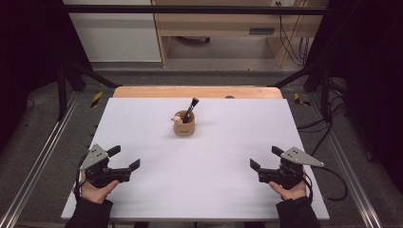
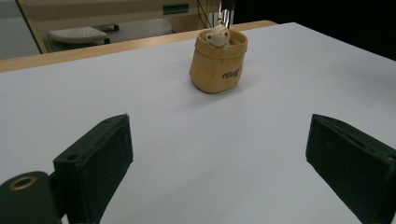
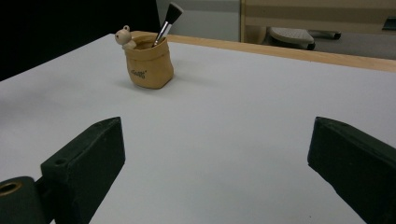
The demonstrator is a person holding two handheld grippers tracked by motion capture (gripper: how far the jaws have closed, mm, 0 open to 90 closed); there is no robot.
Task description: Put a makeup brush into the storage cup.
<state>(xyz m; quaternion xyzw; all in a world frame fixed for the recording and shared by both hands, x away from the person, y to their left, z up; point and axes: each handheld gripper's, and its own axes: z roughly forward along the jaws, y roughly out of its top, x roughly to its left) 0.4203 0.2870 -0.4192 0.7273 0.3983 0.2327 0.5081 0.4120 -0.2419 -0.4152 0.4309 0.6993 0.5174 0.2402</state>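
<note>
Scene: We see a white rectangular tabletop (image 1: 199, 190) with one small tan sack-shaped pot (image 1: 184, 127) standing upright near its middle, towards the far edge.
Contents: A black-handled brush with dark bristles (image 1: 190, 109) leans out of the pot, bristles up; a small pale animal figure (image 1: 177, 118) perches on the rim.
Left gripper (image 1: 124, 158): We hold it near the table's near left corner, jaws spread wide, nothing between them, well apart from the pot.
Right gripper (image 1: 264, 158): Near the near right corner, jaws likewise spread and empty, aimed at the pot (image 3: 148, 65).
Step in hand: We judge this the approach, with neither tool yet at the brush (image 3: 168, 23).
Doing it well: We would steady the pot (image 2: 218, 63) with one gripper and take the brush low on its handle with the other, lifting along its lean so that the light pot does not tip.
</note>
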